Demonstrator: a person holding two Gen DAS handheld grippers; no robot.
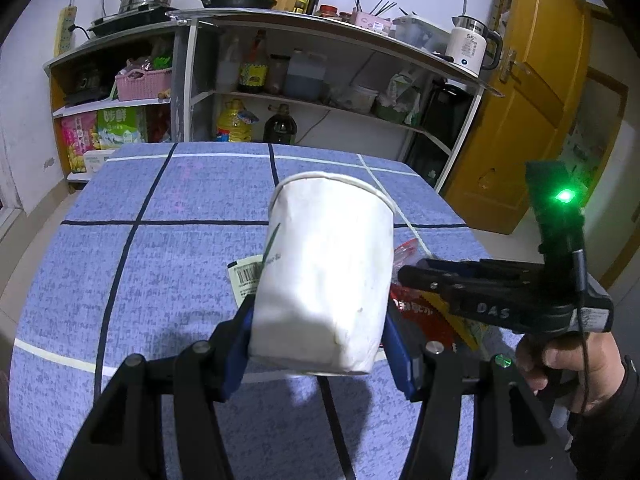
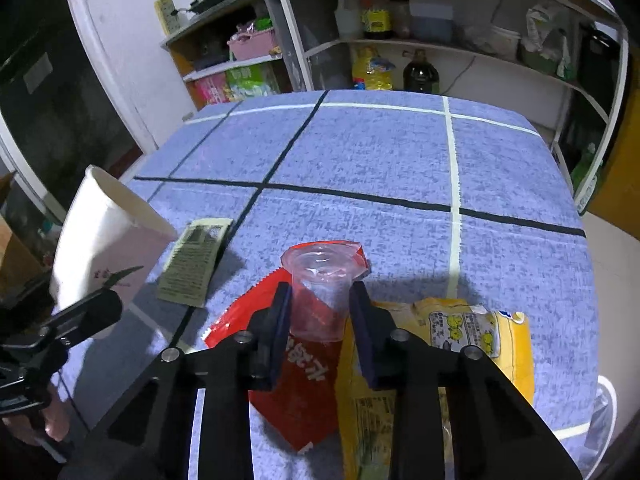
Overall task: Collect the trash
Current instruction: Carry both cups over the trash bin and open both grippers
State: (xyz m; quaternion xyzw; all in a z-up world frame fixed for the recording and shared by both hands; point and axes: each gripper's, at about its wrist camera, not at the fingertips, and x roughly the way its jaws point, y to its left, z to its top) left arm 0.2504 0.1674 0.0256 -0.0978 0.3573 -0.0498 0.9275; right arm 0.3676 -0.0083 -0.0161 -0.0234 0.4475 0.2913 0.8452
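My left gripper (image 1: 318, 312) is shut on a white paper cup (image 1: 326, 272) and holds it above the blue checked tablecloth (image 1: 160, 260); the cup also shows at the left of the right wrist view (image 2: 100, 236). My right gripper (image 2: 320, 300) is shut on a small clear plastic cup (image 2: 320, 288), just above a red snack wrapper (image 2: 296, 384). A yellow snack bag (image 2: 472, 340) lies to the right of it. A pale green sachet with a barcode (image 2: 196, 260) lies flat on the cloth between the two grippers; it also shows in the left wrist view (image 1: 246, 278). The right gripper appears in the left wrist view (image 1: 404, 274).
Kitchen shelves (image 1: 320, 100) with bottles, bags and a pink basket (image 1: 144, 84) stand behind the table. A kettle (image 1: 470, 46) and pans sit on top. A yellow door (image 1: 532, 100) is at the right. A cardboard box (image 2: 16, 256) stands left of the table.
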